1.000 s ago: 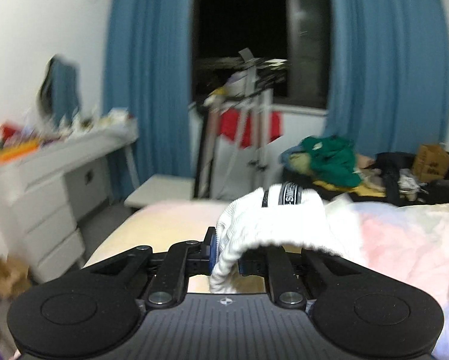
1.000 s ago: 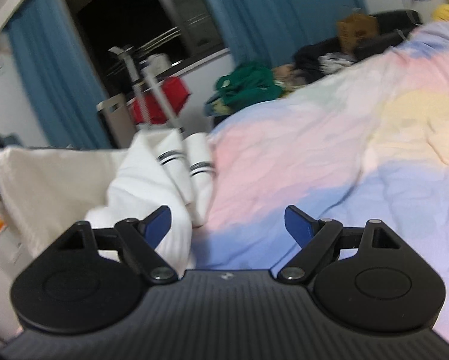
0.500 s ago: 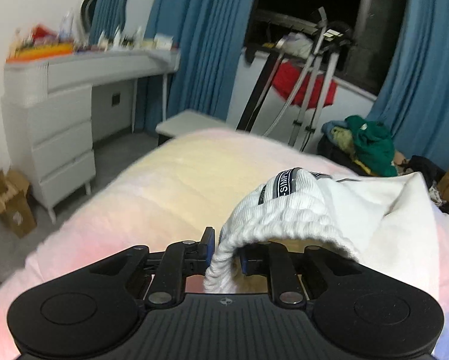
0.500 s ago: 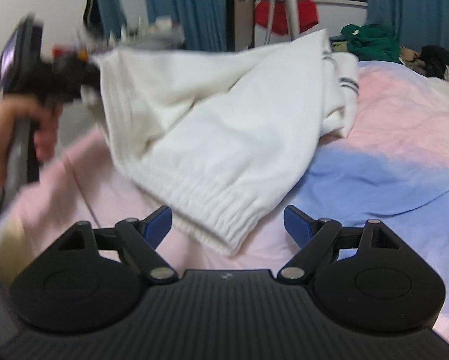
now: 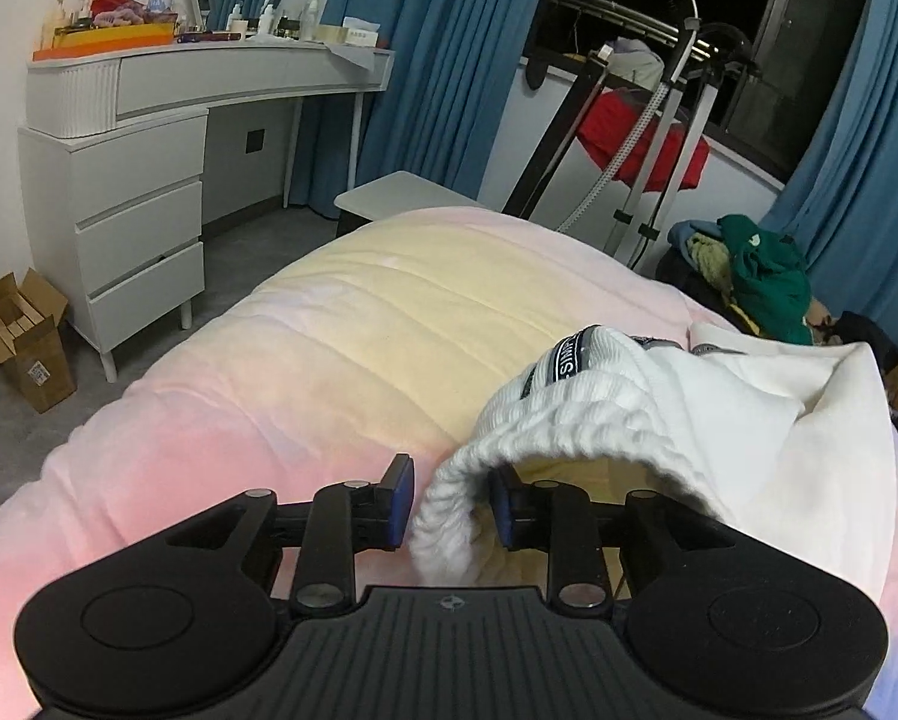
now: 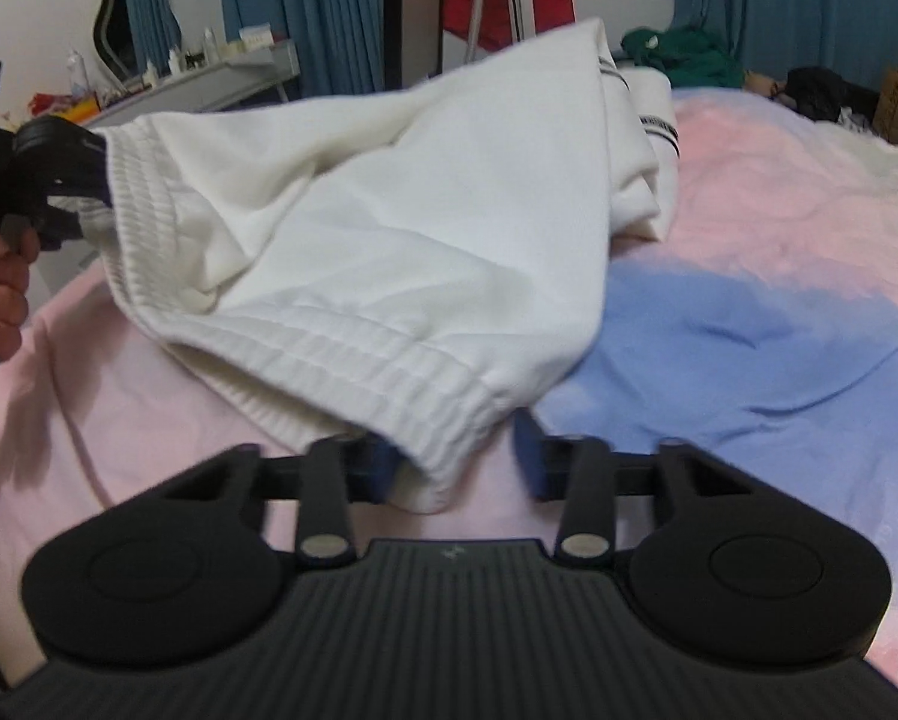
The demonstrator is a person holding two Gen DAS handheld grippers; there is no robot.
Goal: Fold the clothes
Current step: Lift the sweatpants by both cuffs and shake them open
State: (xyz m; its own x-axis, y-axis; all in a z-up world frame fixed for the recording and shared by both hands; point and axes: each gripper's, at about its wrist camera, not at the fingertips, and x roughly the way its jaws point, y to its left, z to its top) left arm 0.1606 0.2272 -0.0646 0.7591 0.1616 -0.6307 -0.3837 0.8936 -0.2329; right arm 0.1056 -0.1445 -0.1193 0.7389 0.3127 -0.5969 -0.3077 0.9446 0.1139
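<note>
**Layout on and around the bed**

Garment (image 6: 389, 228) lies on bed (image 5: 341, 324), stretched between left gripper (image 5: 449, 501) and right gripper (image 6: 454, 468). Dresser (image 5: 143, 180) left of bed; drying rack (image 5: 646, 138) behind it; clothes pile (image 5: 760, 276) at far right.

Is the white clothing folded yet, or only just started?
Only just started. The white garment is bunched on the bed, no neat folds yet. The left gripper and right gripper are at its ribbed waistband. All the folding is left.
</note>
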